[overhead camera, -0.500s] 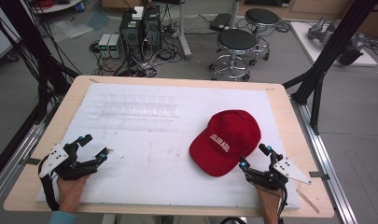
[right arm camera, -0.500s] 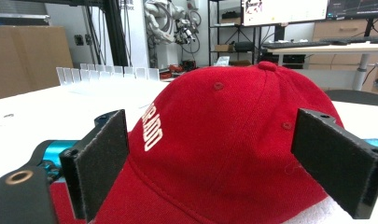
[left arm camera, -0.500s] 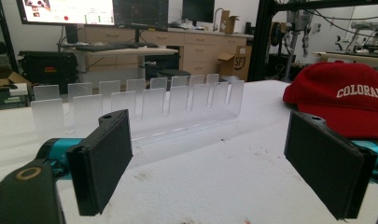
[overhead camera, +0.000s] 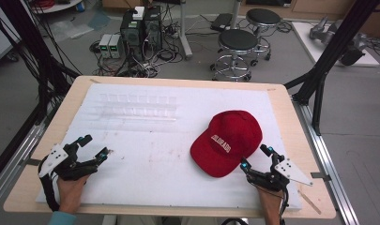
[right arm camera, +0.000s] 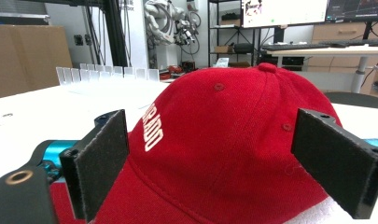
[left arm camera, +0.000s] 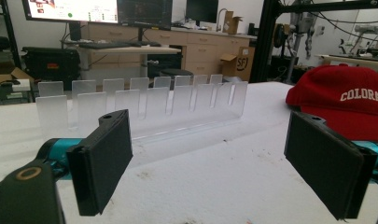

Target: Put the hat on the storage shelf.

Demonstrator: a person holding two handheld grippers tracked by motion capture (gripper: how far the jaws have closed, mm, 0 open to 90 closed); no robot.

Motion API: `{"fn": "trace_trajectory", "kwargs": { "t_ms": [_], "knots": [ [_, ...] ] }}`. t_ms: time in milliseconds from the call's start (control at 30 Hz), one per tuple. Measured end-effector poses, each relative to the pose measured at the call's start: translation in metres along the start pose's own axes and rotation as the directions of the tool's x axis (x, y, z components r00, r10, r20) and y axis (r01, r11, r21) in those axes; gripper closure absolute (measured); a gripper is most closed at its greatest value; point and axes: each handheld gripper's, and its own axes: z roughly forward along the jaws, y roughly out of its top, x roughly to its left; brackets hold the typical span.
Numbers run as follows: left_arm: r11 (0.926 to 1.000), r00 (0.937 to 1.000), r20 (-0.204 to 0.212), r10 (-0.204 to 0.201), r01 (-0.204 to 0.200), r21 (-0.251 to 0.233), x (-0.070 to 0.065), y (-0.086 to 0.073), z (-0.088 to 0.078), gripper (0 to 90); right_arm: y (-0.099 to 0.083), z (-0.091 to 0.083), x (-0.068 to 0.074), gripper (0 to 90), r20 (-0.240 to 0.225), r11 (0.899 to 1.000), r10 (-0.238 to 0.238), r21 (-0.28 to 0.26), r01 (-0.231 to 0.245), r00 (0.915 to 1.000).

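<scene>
A red cap (overhead camera: 227, 140) with white lettering lies on the right part of the white foam mat (overhead camera: 150, 154). My right gripper (overhead camera: 255, 157) is at the cap's near right edge, open, with the jaws wide apart. In the right gripper view the cap (right arm camera: 224, 135) sits close ahead of the right gripper (right arm camera: 214, 172), and neither pad presses on it. My left gripper (overhead camera: 95, 146) rests at the mat's near left, open and holding nothing. In the left gripper view, the left gripper (left arm camera: 214, 172) faces a clear slotted acrylic rack (left arm camera: 144, 105), with the cap (left arm camera: 345, 100) to the right.
The clear rack (overhead camera: 138, 108) stands at the back left of the mat. The wooden table edge (overhead camera: 178, 80) borders the mat. Black frame posts (overhead camera: 319, 70) rise at both sides. Stools (overhead camera: 237, 44) and computer boxes (overhead camera: 140, 26) stand on the floor beyond the table.
</scene>
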Motion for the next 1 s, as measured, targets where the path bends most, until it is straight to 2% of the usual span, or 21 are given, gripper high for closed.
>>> {"fn": "trace_trajectory", "kwargs": {
  "t_ms": [233, 600, 667, 733, 833, 1000],
  "knots": [
    [1.0000, 1.0000, 0.000, -0.004, 0.004, 0.000, 0.000, 0.000, 0.000, 15.3, 0.000, 0.000, 0.001, 10.2, -0.004, 1.000, -0.001, 0.006, 0.001, 1.0000],
    [1.0000, 1.0000, 0.001, 0.002, -0.002, 0.001, 0.000, 0.000, 0.000, 15.3, 0.001, 0.003, -0.002, 10.3, -0.037, 1.000, 0.006, 0.026, -0.005, 0.9993],
    [1.0000, 1.0000, 0.001, 0.002, -0.002, 0.001, 0.000, 0.000, 0.000, 15.3, 0.002, 0.003, -0.003, 10.3, -0.044, 0.999, 0.017, 0.039, -0.015, 0.9989],
    [1.0000, 1.0000, 0.001, 0.002, -0.002, 0.001, 0.000, 0.000, 0.000, 15.3, 0.004, 0.004, -0.004, 10.3, -0.036, 0.998, 0.006, 0.055, -0.004, 0.9993],
    [1.0000, 1.0000, -0.004, -0.001, 0.001, 0.002, 0.000, 0.000, 0.000, 15.4, 0.010, 0.007, -0.006, 10.3, -0.057, 0.996, 0.018, 0.089, -0.013, 0.9982],
    [1.0000, 1.0000, -0.003, -0.001, 0.001, 0.002, 0.000, 0.000, 0.000, 15.3, 0.026, 0.013, -0.011, 10.3, -0.057, 0.992, -0.017, 0.128, 0.025, 0.9982]
  ]
}}
